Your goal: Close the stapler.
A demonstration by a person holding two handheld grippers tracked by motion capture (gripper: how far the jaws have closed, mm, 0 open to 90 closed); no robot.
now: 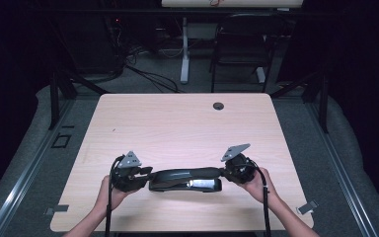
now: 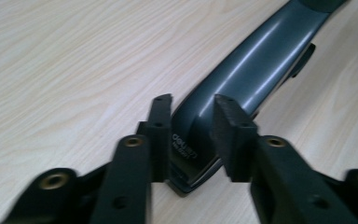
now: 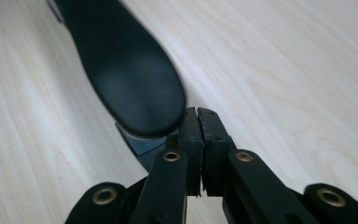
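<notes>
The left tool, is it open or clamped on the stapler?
Open: the left tool straddles the stapler's end, a visible gap beside the right pad.

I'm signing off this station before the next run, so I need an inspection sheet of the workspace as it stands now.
Surface: light wood table, with a round grommet hole near its far edge.
Job's things: one long dark stapler lying flat near the person's edge, its arm between the two grippers.
Clutter: nothing seen on the tabletop.
Grippers: left gripper has its jaws apart on either side of the stapler's end, with a gap at the right pad; right gripper is shut, its tips beside the stapler's rounded other end.
Cables: a black cable trails from each gripper towards the person.
Surroundings: dark room, a chair and a desk leg beyond the table, loose wires on the floor.
</notes>
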